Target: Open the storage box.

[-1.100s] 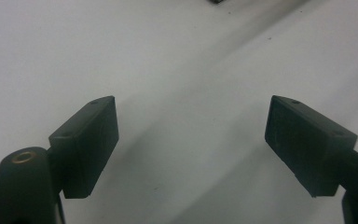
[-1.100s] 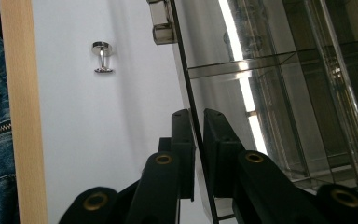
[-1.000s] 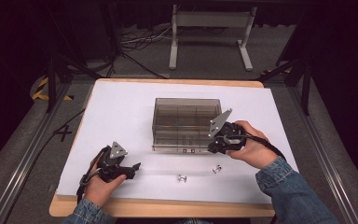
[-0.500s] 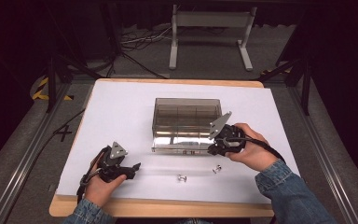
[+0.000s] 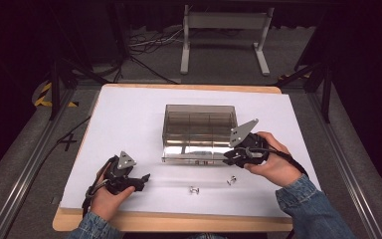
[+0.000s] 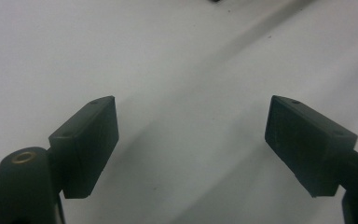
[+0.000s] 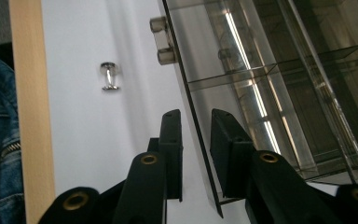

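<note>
a person seated at a white-topped table point(image 5: 129, 114) works two hand-held grippers around a smoky clear plastic organiser box point(image 5: 199, 124), which sits near the middle of the surface with its lid point(image 5: 194, 154) swung open toward the person. the right gripper point(image 5: 227, 158), held in the right hand point(image 5: 273, 162), is at the lid's front right corner; in the right gripper view its two black jaws straddle the thin edge of the lid point(image 7: 200, 140), one on each side and closed in near it, though whether the pads actually press the plastic cannot be told. the box's divided compartments point(image 7: 298, 93) fill the space beyond. the left gripper point(image 5: 142, 179) rests low over the table near the front left, in the left hand point(image 5: 107, 196), its jaws spread wide over bare white surface (nothing between them in the left gripper view). two small shiny metal pieces lie on the table in front of the box, one point(image 5: 194, 189) nearer the middle and one point(image 5: 232, 180) just beside the right hand. a denim sleeve point(image 5: 311, 209) covers the right forearm.
</note>
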The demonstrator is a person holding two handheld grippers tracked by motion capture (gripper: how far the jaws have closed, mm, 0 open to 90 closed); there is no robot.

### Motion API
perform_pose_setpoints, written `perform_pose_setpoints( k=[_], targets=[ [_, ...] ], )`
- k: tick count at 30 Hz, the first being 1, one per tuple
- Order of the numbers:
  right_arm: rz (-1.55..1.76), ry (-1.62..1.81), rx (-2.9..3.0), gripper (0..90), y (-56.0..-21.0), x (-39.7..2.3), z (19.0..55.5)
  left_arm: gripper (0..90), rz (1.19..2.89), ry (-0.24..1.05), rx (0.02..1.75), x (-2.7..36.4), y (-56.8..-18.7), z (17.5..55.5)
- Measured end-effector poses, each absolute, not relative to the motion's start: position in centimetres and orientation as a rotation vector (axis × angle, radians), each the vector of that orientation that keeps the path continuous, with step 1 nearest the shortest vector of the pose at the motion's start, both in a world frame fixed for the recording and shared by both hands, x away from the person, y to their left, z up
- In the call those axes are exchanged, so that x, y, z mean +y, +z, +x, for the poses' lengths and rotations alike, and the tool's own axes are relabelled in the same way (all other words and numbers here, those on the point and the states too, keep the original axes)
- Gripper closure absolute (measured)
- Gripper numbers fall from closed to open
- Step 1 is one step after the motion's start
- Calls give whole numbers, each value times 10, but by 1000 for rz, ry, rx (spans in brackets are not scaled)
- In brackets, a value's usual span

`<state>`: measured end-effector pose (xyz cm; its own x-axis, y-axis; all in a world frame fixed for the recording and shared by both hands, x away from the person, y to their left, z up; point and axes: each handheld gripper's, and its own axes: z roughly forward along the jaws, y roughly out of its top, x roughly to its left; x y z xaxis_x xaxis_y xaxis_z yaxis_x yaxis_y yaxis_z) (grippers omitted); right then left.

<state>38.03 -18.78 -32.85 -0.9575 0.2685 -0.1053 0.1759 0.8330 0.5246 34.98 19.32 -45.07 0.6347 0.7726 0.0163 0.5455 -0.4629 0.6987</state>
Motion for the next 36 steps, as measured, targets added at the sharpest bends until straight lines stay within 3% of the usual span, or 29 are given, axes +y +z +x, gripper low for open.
perform_pose_setpoints(
  k=[14,36],
  targets=[
    [394,917,2776,705,-317,-205,360,183,2173,448,1031,194,-451,350],
    [554,1018,2707,666,-329,-237,350,184,2145,443,1031,194,-447,351]
  ],
)
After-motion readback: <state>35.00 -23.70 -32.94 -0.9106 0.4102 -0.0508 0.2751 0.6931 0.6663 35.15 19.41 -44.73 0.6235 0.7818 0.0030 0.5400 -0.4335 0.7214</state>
